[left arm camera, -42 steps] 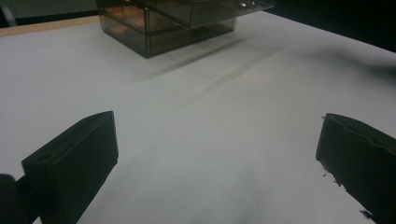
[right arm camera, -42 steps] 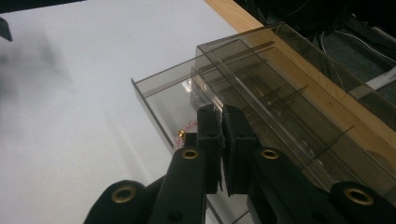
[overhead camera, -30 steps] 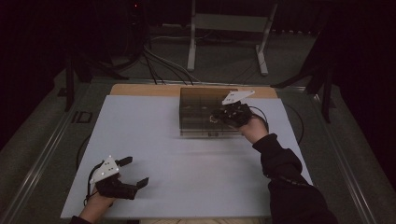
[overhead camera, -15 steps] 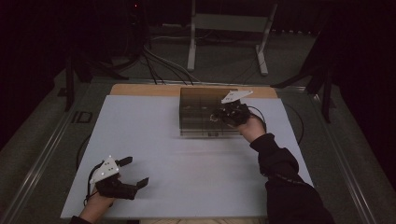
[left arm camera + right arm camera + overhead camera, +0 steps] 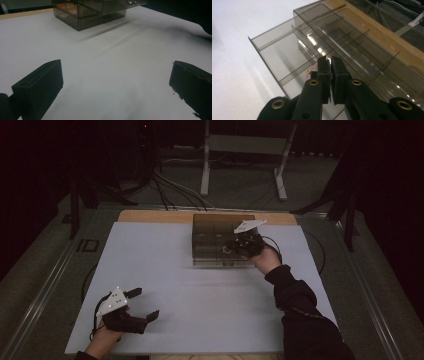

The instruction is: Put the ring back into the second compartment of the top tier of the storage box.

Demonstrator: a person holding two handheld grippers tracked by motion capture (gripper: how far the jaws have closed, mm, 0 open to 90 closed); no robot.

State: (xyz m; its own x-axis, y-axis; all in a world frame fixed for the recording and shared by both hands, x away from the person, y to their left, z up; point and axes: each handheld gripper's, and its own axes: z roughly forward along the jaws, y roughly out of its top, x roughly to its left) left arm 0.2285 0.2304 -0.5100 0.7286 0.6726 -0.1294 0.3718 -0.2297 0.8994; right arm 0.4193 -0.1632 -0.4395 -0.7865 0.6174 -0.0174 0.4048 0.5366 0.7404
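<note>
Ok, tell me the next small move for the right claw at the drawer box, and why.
Probably a short, straight pull toward the person. The right claw looks shut at the front edge of the clear drawer box, perhaps on a small knob, and one drawer already stands partly out. The left claw rests open on the white table.

White table sheet (image 5: 200,280), wooden edge (image 5: 150,216), metal stand (image 5: 242,150), floor cables (image 5: 170,185)

The high camera looks forward and down on my table (image 5: 165,285) from afar. My left gripper's camera sits low, facing the smoked drawer box (image 5: 82,15) at upper left; my right gripper's camera looks down into that box (image 5: 287,47) from close.
</note>
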